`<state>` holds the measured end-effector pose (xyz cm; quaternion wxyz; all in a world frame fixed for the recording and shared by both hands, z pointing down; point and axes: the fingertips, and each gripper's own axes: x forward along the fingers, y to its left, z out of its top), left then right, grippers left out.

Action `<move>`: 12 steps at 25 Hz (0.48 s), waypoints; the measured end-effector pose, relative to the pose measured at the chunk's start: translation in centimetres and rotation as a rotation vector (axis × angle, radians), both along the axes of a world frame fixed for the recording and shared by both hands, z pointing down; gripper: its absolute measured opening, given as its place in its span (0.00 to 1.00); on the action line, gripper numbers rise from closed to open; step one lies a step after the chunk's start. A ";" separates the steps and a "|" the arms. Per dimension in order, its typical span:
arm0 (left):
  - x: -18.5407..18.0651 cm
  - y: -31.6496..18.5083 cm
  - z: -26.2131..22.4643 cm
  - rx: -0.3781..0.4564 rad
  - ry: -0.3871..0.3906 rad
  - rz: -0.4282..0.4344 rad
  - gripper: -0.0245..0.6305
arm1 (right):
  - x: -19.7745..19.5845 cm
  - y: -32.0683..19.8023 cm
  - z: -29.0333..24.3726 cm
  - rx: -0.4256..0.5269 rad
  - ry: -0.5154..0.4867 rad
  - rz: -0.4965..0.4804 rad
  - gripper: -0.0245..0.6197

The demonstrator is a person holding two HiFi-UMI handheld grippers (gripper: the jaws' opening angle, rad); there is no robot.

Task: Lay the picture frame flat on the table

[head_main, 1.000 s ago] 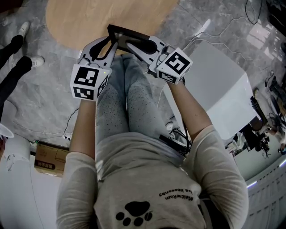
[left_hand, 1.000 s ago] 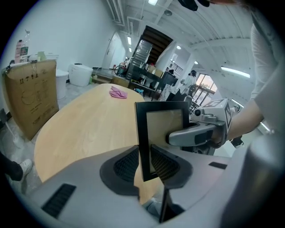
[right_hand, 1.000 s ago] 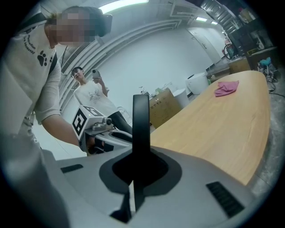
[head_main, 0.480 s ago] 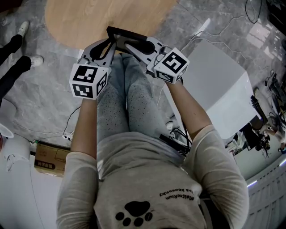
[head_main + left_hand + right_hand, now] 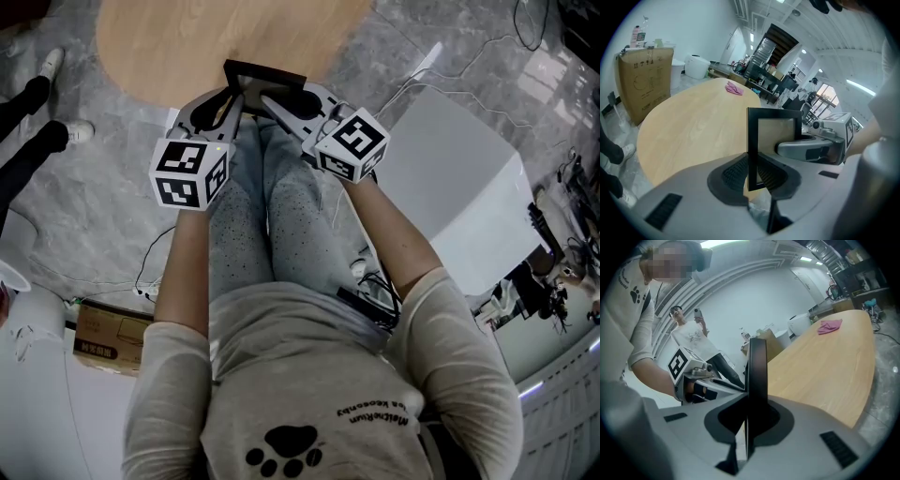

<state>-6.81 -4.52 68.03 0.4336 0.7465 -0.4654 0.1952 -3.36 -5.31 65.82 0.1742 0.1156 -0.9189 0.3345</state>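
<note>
since a moment ago the left gripper (image 5: pixel 234 97) has been closing its jaws, and now they pinch one thin side of the black picture frame (image 5: pixel 265 73). the right gripper (image 5: pixel 267 97) is squeezed tight on the other side. the frame is held upright at the near edge of the round, smooth wooden table (image 5: pixel 178 37), which has lots of bare room behind it, above a grey stone floor (image 5: pixel 84 206).

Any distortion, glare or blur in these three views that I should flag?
Head view: evenly lit, sharp, no glare on the frame. Left gripper view: strong fisheye, dark corners, bright windows at right, frame crisp. Right gripper view: same fisheye, table edge bowed, ceiling lights blown out.
</note>
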 end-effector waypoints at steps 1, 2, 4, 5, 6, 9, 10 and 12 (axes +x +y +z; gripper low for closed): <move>0.0 0.1 0.1 -0.002 0.000 -0.001 0.14 | 0.0 0.1 0.1 0.000 0.007 0.005 0.07; 0.0 0.2 0.2 -0.005 0.000 -0.001 0.14 | -0.1 0.1 0.2 0.000 0.016 0.010 0.07; 0.0 0.3 0.4 -0.009 -0.001 0.000 0.14 | 0.0 0.2 0.5 0.000 0.036 0.024 0.09; 0.0 0.2 0.4 -0.008 -0.002 0.000 0.14 | 0.1 0.1 0.7 -0.001 0.047 0.034 0.10; 0.0 0.1 0.5 -0.007 -0.002 -0.003 0.14 | 0.2 0.0 1.0 -0.004 0.058 0.043 0.12; 0.0 0.0 0.6 -0.010 0.006 -0.018 0.14 | 0.5 0.1 1.5 -0.011 0.089 0.059 0.17; -0.1 0.0 0.6 -0.011 0.007 -0.019 0.14 | 0.6 0.2 1.7 -0.010 0.100 0.062 0.17; -0.2 -0.1 0.7 -0.013 0.000 -0.018 0.14 | 1.0 0.3 2.0 -0.008 0.127 0.075 0.18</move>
